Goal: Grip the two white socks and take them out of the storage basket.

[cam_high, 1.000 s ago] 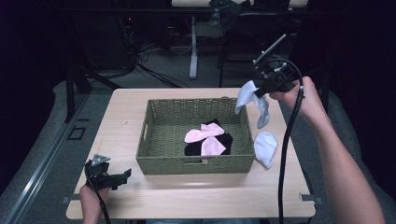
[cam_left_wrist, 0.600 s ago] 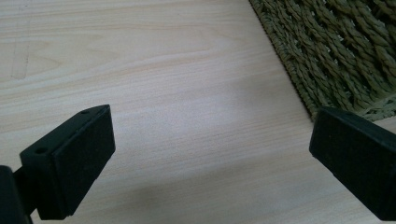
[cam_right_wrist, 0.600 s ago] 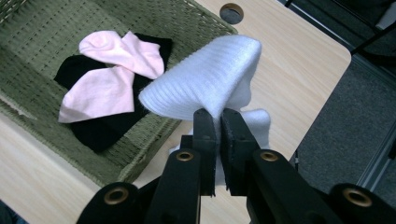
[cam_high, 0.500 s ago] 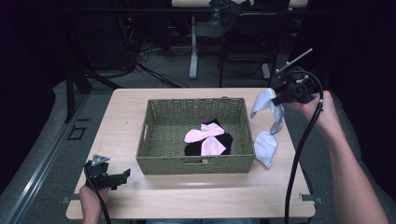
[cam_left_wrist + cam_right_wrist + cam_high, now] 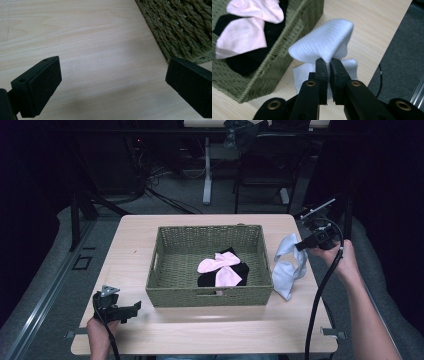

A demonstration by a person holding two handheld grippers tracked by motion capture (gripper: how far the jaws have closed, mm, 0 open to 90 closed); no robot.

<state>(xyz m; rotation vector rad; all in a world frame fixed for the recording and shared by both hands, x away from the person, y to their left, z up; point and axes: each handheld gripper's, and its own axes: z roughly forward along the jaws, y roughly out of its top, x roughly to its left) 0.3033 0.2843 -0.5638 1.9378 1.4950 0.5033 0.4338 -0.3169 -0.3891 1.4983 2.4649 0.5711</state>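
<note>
Beside the basket (image 5: pixel 210 295) on the bench (image 5: pixel 135 240), the right hand-held gripper (image 5: pixel 327 65) pinches a white sock (image 5: pixel 325 45), its lower end resting on the wood. Next, apparently: lift it over the rim onto the pink socks (image 5: pixel 220 267). The left hand-held gripper (image 5: pixel 112 82) rests spread and empty.

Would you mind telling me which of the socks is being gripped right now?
The white ribbed sock, pinched by the right gripper beside the woven green basket. The pink socks and black sock lie loose inside the basket.
</note>
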